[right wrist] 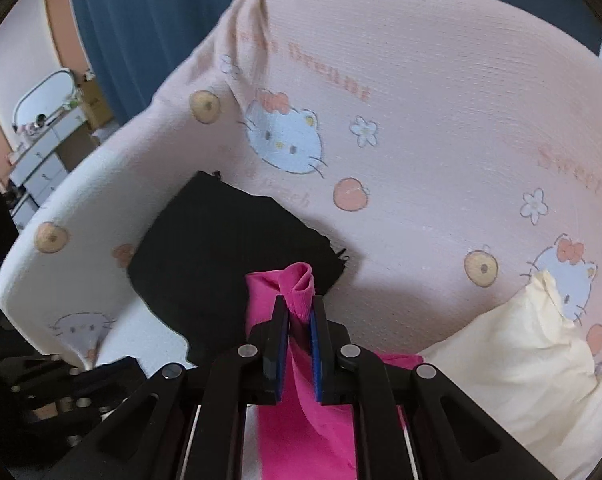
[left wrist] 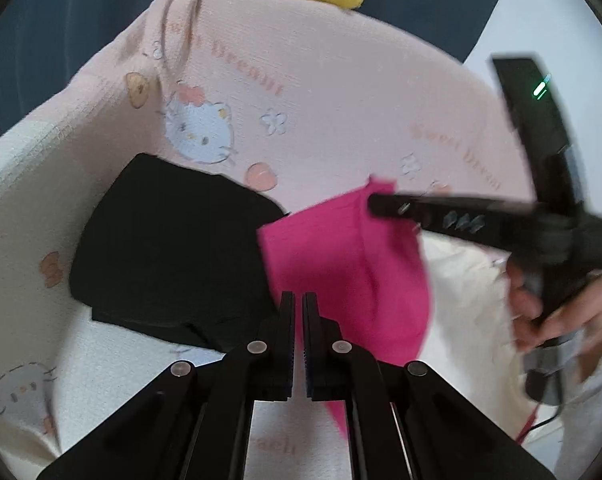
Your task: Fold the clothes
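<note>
- Right gripper: jaws clamped on a bunched edge of the pink garment, lifted above the patterned bedsheet.
- Left gripper: jaws nearly closed, pink garment's lower edge between them.
- Black folded garment: flat on bedsheet, beside pink garment.

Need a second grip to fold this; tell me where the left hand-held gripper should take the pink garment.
Take the pink garment at its free near edge, just ahead of the left hand-held gripper, coming from the near side. The right hand-held gripper already pinches the far corner, so that edge probably hangs loose.
</note>
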A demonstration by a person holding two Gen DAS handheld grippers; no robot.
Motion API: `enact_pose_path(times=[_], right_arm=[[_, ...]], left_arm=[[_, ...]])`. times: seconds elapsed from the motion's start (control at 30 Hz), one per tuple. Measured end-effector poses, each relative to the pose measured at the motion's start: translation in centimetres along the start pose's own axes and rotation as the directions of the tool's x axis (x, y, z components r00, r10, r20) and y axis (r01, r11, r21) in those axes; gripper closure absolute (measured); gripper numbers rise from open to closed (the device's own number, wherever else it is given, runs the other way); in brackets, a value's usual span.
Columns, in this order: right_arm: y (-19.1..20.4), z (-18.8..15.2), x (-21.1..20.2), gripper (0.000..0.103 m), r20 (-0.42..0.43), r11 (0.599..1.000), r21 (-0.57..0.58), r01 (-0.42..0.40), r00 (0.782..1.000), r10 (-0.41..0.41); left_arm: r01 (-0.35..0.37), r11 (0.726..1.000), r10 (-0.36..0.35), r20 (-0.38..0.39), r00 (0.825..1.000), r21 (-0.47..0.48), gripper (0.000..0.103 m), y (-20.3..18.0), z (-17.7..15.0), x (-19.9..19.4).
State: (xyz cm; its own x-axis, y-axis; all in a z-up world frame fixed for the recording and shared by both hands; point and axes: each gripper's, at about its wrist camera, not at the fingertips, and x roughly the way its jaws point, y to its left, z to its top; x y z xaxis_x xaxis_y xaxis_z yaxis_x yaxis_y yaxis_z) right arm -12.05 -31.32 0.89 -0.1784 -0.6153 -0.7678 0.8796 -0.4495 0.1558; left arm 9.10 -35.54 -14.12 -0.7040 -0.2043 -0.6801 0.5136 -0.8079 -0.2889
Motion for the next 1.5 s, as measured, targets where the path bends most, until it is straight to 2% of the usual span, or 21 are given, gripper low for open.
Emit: enact_pose_path(times=[0.1,0.17,0.2,0.23,0.3,0.33,0.4,0.53,0.73,0.87,1.3,1.5], right_arm=[[-0.5,-0.8,1.0,0.092,-0.048,1.0,0.009,0.0,0.999,0.0],[-1.0,-1.4,1.6,0.087,-0.082,1.0,0.015,0.006,0.997,-0.005],[-1.2,-1.7,1.9,0.077,-0.099,1.0,0.018,0.01,0.995,-0.008],[-1.3,-2.0,2.0,0.062,-0.103,1.0,0.02,0.013,0.995,-0.011],[-1.7,-2.3,1.6,0.041,-0.082,1.0,0.023,0.014,0.997,-0.012],[-1.9,-2.4,1.4,0.037,-0.072,1.0,0.03,0.003,0.997,0.0],[-2.3,-2.4,1.0,0.036,-0.06,0.999,0.045,-0.012,0.998,0.015],[-2.9,-2.9,0.4,0.033,-0.059,0.998,0.059,0.008,0.998,-0.005],[-4.0,-5.4,-0.6,0.032,-0.073,0.991,0.13,-0.007,0.997,0.017],[-4.8,-7.6,-1.3,0.032,-0.087,0.989,0.145,0.017,0.996,-0.005],[-9.1,-14.4,-3.9,0.032,-0.1,0.947,0.321,0.023,0.995,0.009],[-10.5,-18.6,-5.4,0.032,-0.093,0.911,0.408,0.054,0.996,-0.017]], left_arm=[[0.045,0.997,-0.047,-0.031,0.998,-0.059,0.1,0.6,0.0,1.2],[0.071,0.992,-0.078,-0.06,0.995,-0.106,0.1,1.2,-0.1,2.3],[0.084,0.988,-0.095,-0.082,0.992,-0.133,0.1,1.5,-0.2,3.0],[0.099,0.982,-0.117,-0.107,0.987,-0.16,0.1,1.8,-0.5,3.8],[0.134,0.969,-0.17,-0.163,0.972,-0.208,0.099,2.3,-0.9,5.6],[0.133,0.967,-0.174,-0.182,0.968,-0.216,0.099,2.4,-1.1,6.2],[0.126,0.965,-0.178,-0.222,0.959,-0.231,0.099,2.4,-1.8,7.5],[0.096,0.969,-0.158,-0.275,0.948,-0.227,0.099,2.1,-3.0,9.3],[0.16,0.944,-0.254,-0.326,0.91,-0.29,0.099,2.4,-5.5,11.7],[0.134,0.936,-0.25,-0.351,0.902,-0.324,0.098,2.4,-7.8,13.1],[0.035,0.893,-0.201,-0.329,0.923,-0.448,0.098,3.4,-11.6,15.8],[0.006,0.899,-0.163,-0.322,0.932,-0.437,0.098,2.3,-12.3,14.7]])
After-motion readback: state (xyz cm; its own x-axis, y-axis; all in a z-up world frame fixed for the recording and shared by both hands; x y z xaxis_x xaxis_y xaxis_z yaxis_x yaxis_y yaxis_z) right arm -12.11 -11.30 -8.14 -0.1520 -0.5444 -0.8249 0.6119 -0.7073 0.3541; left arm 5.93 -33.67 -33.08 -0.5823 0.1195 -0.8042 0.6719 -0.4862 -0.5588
